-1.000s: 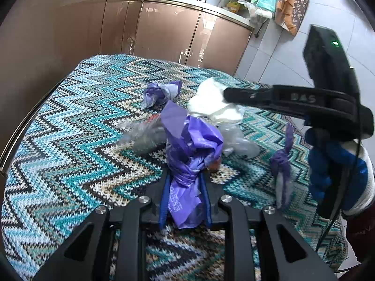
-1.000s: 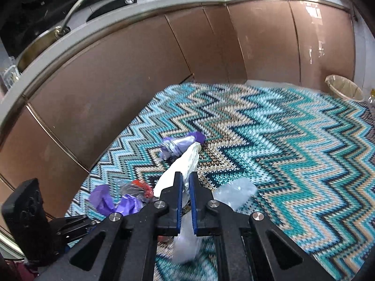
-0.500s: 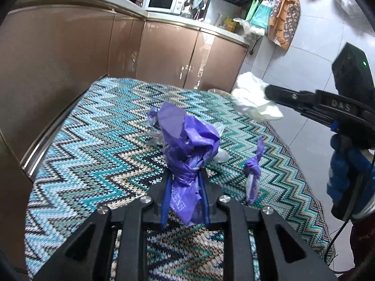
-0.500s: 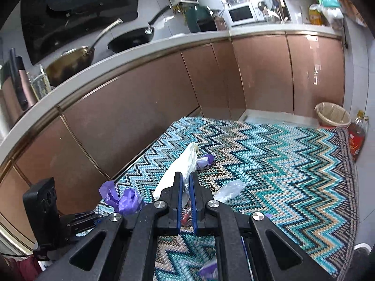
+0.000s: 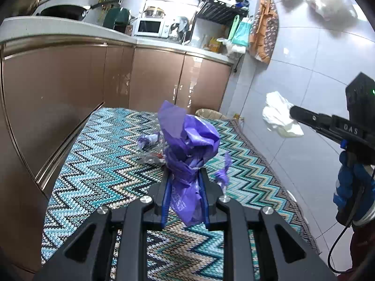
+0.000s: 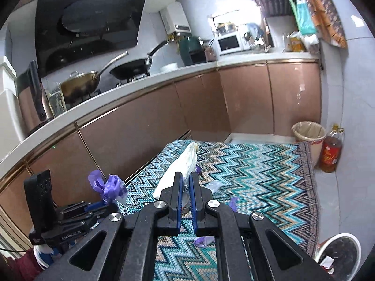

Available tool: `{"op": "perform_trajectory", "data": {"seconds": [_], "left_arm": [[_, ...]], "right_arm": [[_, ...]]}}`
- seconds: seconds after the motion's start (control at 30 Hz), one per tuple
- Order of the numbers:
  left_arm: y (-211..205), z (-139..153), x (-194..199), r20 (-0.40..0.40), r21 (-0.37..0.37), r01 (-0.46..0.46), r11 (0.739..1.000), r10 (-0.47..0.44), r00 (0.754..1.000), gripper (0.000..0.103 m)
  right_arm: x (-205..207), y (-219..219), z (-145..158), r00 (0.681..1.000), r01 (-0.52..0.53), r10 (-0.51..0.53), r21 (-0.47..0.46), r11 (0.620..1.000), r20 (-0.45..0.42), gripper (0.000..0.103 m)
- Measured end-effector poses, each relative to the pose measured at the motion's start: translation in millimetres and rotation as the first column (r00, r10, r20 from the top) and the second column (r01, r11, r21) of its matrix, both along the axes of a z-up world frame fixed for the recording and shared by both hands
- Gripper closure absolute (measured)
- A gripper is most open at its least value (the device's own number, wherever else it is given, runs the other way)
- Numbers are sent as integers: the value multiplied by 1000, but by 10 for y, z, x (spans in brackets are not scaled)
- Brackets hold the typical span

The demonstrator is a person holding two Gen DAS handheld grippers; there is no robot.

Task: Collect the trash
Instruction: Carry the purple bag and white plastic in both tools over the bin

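My left gripper (image 5: 185,175) is shut on a crumpled purple plastic bag (image 5: 189,140) and holds it well above the zigzag rug (image 5: 98,171). It also shows at the left of the right wrist view (image 6: 110,186). My right gripper (image 6: 186,178) is shut on a white plastic bag (image 6: 185,164), also lifted; that bag shows at the right of the left wrist view (image 5: 279,114). Loose trash lies on the rug: a purple wrapper (image 5: 147,139), a purple scrap (image 5: 222,175), a clear wrapper (image 6: 214,185), a purple piece (image 6: 204,240).
A lined waste bin (image 6: 309,133) stands at the rug's far corner beside an oil bottle (image 6: 331,154). A second white bin (image 6: 339,255) is at lower right. Brown cabinets (image 6: 199,107) run along the rug's left and far side.
Both grippers have risen high off the rug with their bags. The views now take in the counter and stove, and the trash on the rug lies farther below.
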State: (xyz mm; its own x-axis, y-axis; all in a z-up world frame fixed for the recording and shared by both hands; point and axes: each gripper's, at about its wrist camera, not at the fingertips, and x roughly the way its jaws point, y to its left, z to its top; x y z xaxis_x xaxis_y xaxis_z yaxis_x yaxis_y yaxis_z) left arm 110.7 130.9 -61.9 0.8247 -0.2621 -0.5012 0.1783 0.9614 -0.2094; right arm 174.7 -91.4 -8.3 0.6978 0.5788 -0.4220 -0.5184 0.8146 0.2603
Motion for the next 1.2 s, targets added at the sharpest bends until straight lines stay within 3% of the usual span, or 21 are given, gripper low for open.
{"op": "perform_trajectory", "data": {"seconds": [0.23, 0.4, 0.57, 0.73, 0.9, 1.2], "left_arm": [[-260, 232, -161, 36, -1, 47, 999, -47, 998, 83], [-726, 361, -163, 43, 43, 135, 990, -136, 990, 83], [-1284, 387, -38, 15, 70, 252, 965, -253, 967, 83], [-1956, 314, 208, -48, 61, 380, 923, -377, 925, 83], [-2754, 192, 449, -110, 104, 502, 858, -492, 864, 83], [-4014, -456, 949, -280, 142, 646, 750, -595, 753, 83]], "right_arm": [[-386, -476, 134, 995, 73, -75, 32, 997, 64, 97], [-571, -933, 118, 985, 148, -153, 68, 987, 82, 97], [-716, -1447, 15, 964, 246, -253, 93, 965, 84, 97], [-808, -2028, -155, 929, 358, -365, 102, 928, 60, 97], [-836, -2649, -453, 877, 479, -480, 96, 872, -11, 97], [-657, -3381, -1147, 791, 601, -588, 35, 798, -170, 97]]}}
